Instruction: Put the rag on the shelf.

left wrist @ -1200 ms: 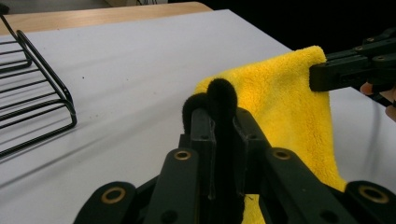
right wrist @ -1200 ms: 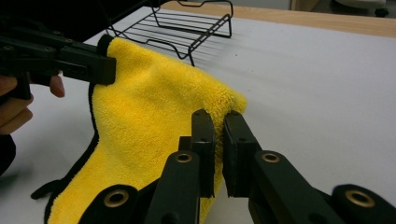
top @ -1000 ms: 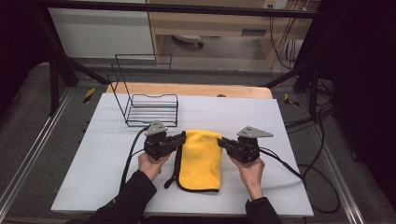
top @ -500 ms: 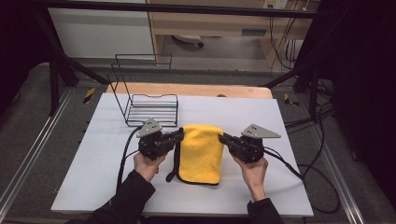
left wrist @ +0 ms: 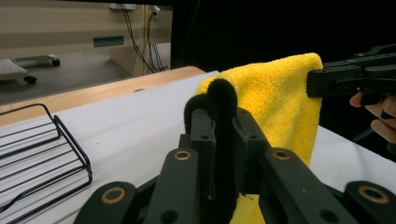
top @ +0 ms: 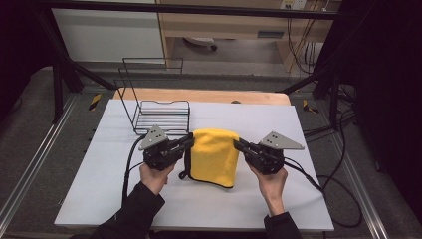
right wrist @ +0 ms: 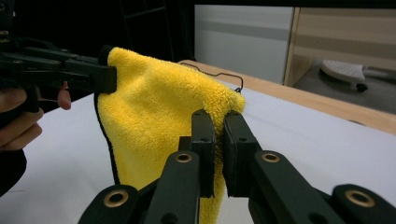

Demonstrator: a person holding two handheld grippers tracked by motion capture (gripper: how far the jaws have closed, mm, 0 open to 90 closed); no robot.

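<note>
A yellow cloth [top: 214, 157] with a black hem hangs folded above the white table [top: 99, 199], held by its two upper corners. My left gripper [top: 190, 141] is shut on the cloth's left corner; in the left gripper view its jaws pinch the black hem [left wrist: 222, 100] with the yellow cloth [left wrist: 275, 93] draping beyond. My right gripper [top: 235, 144] is shut on the right corner, and the right gripper view shows its jaws clamping the cloth [right wrist: 159, 121]. The cloth's lower edge still rests on the table.
A black wire rack [top: 161, 114] stands on the table behind the left gripper, also seen in the left gripper view [left wrist: 44, 149]. A wooden board [top: 199, 95] lies along the table's far edge. Cables [top: 318, 184] trail off to the right.
Both grippers have risen and moved slightly away from the person, lifting the cloth's top edge off the table, so the cloth now hangs more upright.
</note>
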